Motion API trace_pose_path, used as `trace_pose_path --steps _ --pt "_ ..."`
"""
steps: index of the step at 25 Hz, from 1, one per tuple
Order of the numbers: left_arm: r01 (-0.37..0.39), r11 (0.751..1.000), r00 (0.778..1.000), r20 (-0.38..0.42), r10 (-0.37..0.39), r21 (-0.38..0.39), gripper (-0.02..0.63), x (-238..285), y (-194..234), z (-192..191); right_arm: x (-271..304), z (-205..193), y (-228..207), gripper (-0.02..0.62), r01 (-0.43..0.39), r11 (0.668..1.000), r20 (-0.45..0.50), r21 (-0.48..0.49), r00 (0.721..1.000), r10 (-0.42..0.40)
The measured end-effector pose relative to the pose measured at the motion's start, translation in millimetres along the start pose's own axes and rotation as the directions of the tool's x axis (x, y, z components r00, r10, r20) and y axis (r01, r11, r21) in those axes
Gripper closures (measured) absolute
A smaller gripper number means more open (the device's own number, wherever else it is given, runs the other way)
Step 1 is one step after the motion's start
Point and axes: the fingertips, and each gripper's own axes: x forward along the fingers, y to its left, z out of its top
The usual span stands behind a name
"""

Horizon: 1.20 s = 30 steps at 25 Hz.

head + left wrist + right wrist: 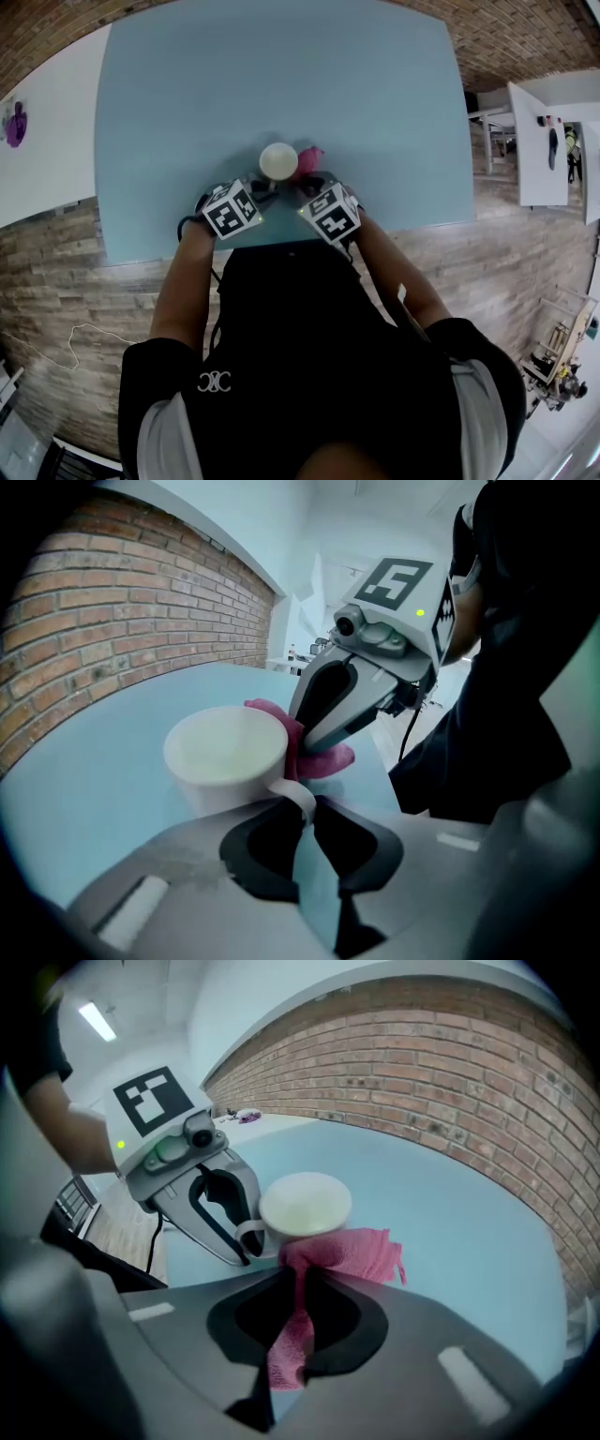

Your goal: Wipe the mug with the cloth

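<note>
My left gripper is clenched on the handle of the mug. The mug stands upright on the blue table, near my edge. My right gripper is pinched on the pink cloth, and the bunched end of the cloth presses on the mug's side just beside the handle.

I judge the mug stiff, smooth and breakable, with some weight. The handle is the sound hold, though a thin loop may let the mug pivot under a hard push. The cloth is limp and will fold instead of scrubbing unless I keep it bunched.

The grippers crowd each other at the handle, and my left one blocks that side. The side tables stand well apart.
</note>
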Motion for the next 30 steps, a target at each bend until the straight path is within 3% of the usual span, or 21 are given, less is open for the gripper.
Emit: trace_pose_path --steps 5,9,10,13,14,17,20,22,23,25,30 --pt "0.051 0.998 0.997 -0.052 -0.049 0.033 0.568 -5 1 -6 2 6 -32 0.557 0.077 0.997 0.014 -0.018 0.997 -0.077" --pt "0.039 0.999 0.999 -0.027 -0.039 -0.022 0.561 -10 4 0 -1 8 -44 0.557 0.102 0.994 0.021 -0.034 0.995 -0.101" --pt "0.017 0.999 1.0 -0.009 -0.017 -0.049 0.546 -10 4 0 -2 7 -46 0.557 0.1 0.995 0.02 -0.028 0.995 -0.1" --pt "-0.081 0.987 0.994 0.056 0.089 -0.136 0.392 -17 7 -5 -3 4 -48 0.557 0.091 0.996 0.021 -0.014 0.996 -0.091" --pt "-0.125 0.979 0.987 0.08 0.138 -0.159 0.379 -20 8 -6 -4 4 -48 0.557 0.084 0.996 0.026 -0.015 0.996 -0.084" --pt "-0.275 0.93 0.937 0.149 0.316 -0.243 0.345 -27 12 -7 -5 3 -46 0.557 0.06 0.998 0.04 -0.023 0.997 -0.059" --pt "-0.436 0.826 0.85 0.138 0.508 -0.357 0.345 -35 20 -7 -5 0 -46 0.557 0.057 0.998 0.035 -0.03 0.998 -0.056" --pt "-0.516 0.751 0.795 0.094 0.599 -0.411 0.345 -41 27 -5 -4 0 -46 0.557 0.053 0.998 0.036 -0.03 0.998 -0.052" --pt "-0.541 0.725 0.776 0.078 0.626 -0.426 0.353 -42 30 -3 -4 0 -46 0.557 0.051 0.998 0.038 -0.032 0.998 -0.05" --pt "-0.567 0.703 0.758 0.063 0.649 -0.43 0.394 -42 32 3 -4 0 -45 0.557 0.049 0.998 0.042 -0.043 0.998 -0.047" --pt "-0.579 0.724 0.768 0.05 0.639 -0.375 0.439 -37 35 11 -3 3 -39 0.557 0.041 0.997 0.051 -0.071 0.998 -0.037"
